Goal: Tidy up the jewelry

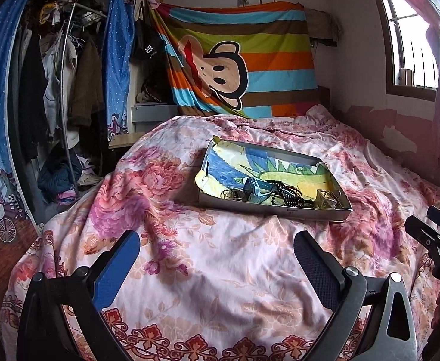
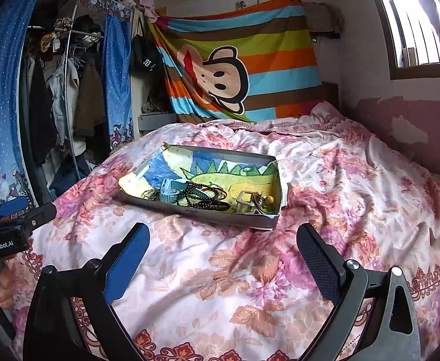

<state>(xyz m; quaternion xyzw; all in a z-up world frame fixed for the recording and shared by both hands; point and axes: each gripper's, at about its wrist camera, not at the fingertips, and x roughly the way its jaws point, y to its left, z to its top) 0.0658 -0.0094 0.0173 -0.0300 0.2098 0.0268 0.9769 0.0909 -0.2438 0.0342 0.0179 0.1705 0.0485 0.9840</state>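
My left gripper [image 1: 217, 258] and right gripper [image 2: 223, 251] hover near the bed's [image 2: 250, 285] edge, both spread wide, holding nothing. All the jewelry [image 2: 202, 195] lies heaped in the tray's [image 2: 196, 215] near end: either sorted already or awaiting sorting.

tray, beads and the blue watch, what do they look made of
Tray: thin grey cardboard by its creased, torn corners, lined with a painted paper drawing. Beads: dark and glossy, maybe wood or stone; too small to tell. Watch: light blue, smooth and matte, probably plastic with a rubbery strap.
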